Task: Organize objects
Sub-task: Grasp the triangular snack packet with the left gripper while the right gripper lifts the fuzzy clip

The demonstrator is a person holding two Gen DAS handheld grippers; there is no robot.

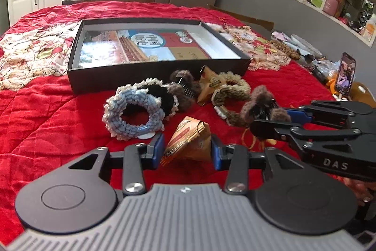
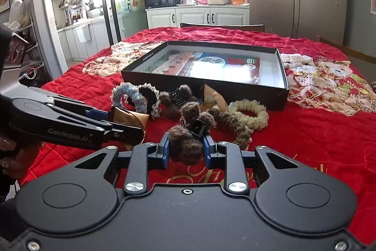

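Note:
My left gripper (image 1: 187, 150) is shut on an orange Choco snack packet (image 1: 188, 144) near the table's front. My right gripper (image 2: 185, 149) is shut on a brown fuzzy hair claw clip (image 2: 190, 133); it also shows in the left wrist view (image 1: 265, 109). Behind them lie a blue crochet scrunchie (image 1: 134, 114), a black scrunchie (image 1: 159, 95), a second brown claw clip (image 1: 183, 86), a second snack packet (image 1: 209, 86) and a beige scrunchie (image 1: 231, 92). An open black box (image 1: 77, 77) with a printed floor stands behind them.
A red quilted cloth (image 1: 47, 121) covers the table. A phone (image 1: 345, 73) stands at the right edge beside clutter. Patterned cloths (image 2: 329, 81) lie on both sides of the box. Chair backs (image 2: 223, 26) stand at the far side.

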